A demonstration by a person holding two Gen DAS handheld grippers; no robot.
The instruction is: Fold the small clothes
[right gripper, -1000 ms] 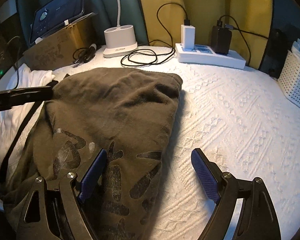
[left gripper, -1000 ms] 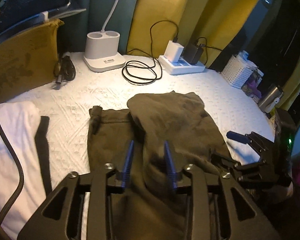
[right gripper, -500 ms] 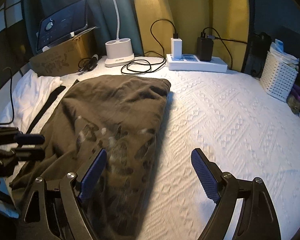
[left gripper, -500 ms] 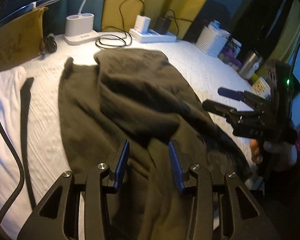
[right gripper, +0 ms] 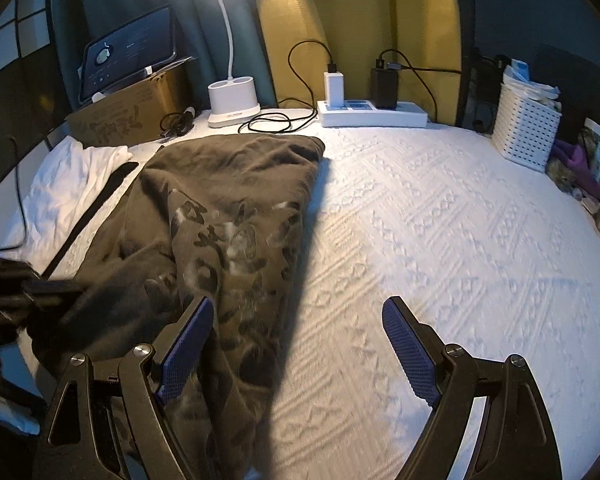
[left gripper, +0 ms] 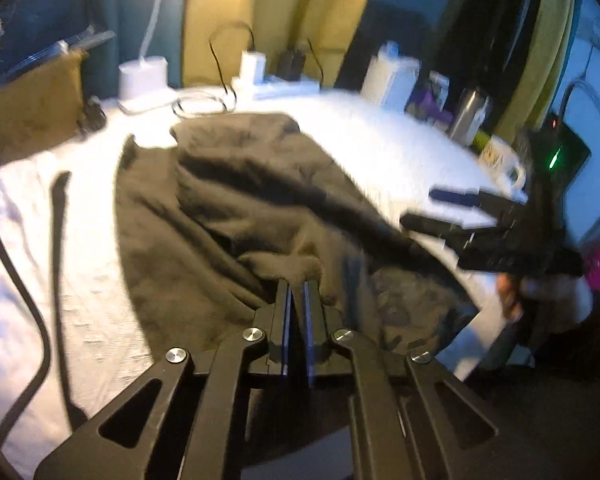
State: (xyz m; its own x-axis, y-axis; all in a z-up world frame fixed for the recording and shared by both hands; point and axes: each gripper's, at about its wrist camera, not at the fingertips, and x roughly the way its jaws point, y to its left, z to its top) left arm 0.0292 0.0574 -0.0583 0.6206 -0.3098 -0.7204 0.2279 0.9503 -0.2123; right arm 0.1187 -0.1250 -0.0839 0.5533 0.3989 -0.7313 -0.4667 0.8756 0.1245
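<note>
Item: brown shirt, soft, limp, light; lying crumpled on white tabletop, left of centre. Left tool, jaws just closing, is pinching a near-edge fold at 6 o'clock. Right tool is gaping empty; best grip: hem corners.

wrist views, angled down (close), sharing garment

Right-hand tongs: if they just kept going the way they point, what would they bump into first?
Probably the white bedspread. The right tongs stand open, tilted downward over bare cover, with the dark olive garment just beside the left finger.
</note>
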